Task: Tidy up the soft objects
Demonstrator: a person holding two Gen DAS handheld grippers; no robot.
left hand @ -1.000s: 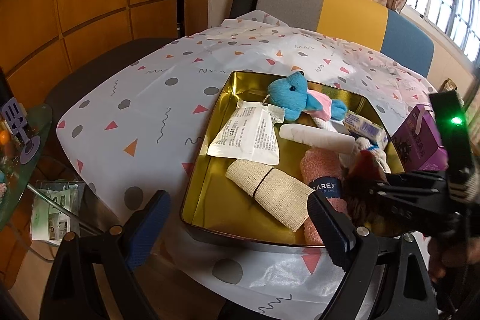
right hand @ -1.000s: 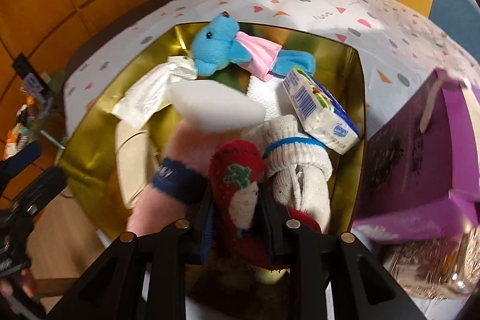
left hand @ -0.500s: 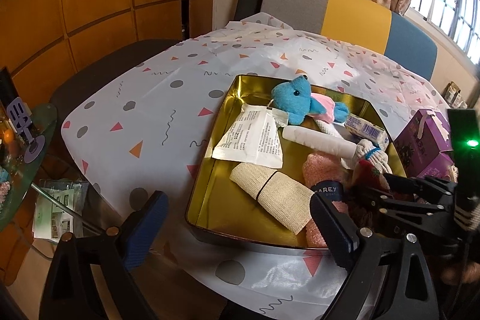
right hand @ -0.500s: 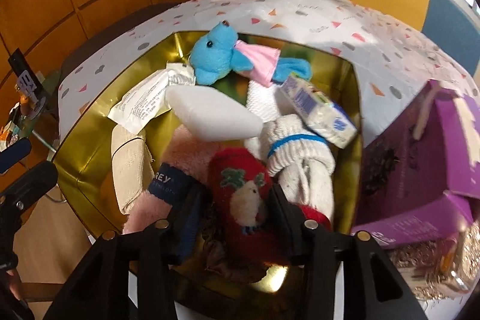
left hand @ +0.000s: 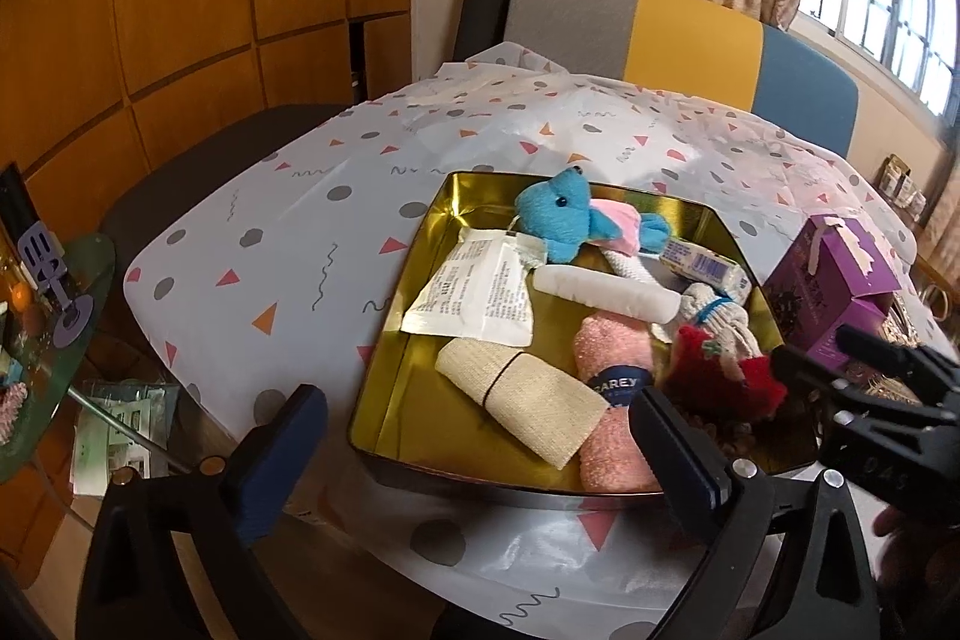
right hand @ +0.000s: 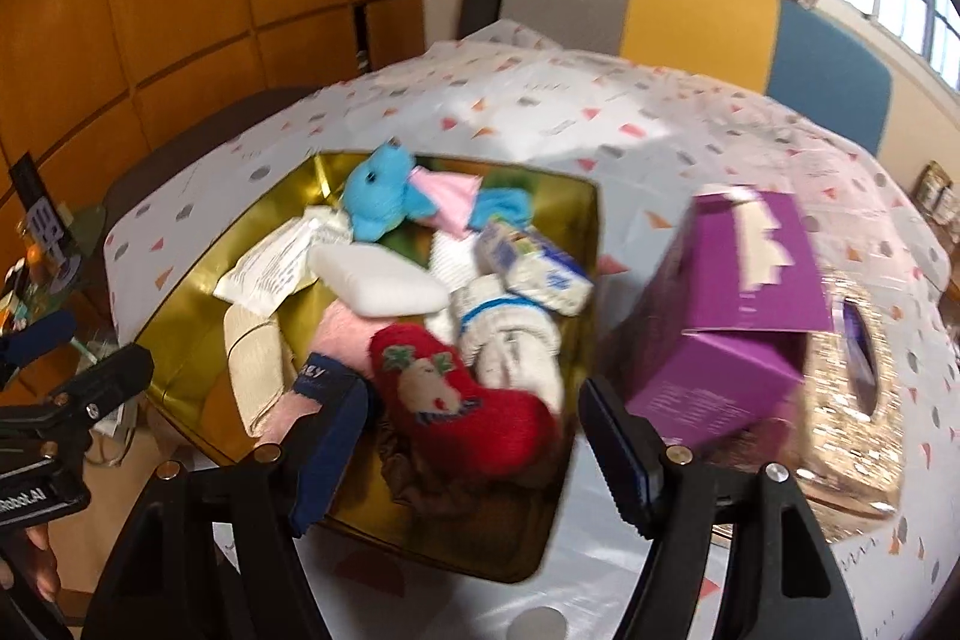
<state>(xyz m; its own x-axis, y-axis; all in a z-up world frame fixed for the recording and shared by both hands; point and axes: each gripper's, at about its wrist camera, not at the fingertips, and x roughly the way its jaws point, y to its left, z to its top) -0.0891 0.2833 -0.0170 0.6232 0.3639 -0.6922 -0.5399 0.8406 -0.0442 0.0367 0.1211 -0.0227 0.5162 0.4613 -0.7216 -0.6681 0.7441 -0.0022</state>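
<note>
Red sock (right hand: 456, 400) lies in gold tin (right hand: 180, 316)

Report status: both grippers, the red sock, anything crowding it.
Right gripper just opened, clear of red sock, now lying in gold tin. Left gripper open, empty. White sock alongside.

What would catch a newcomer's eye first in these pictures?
Probably the gold tin full of soft things on the patterned tablecloth, with a bright blue plush toy at its far end. Next, the red sock at the near end, lying free between the right hand-held gripper's opened jaws.
</note>
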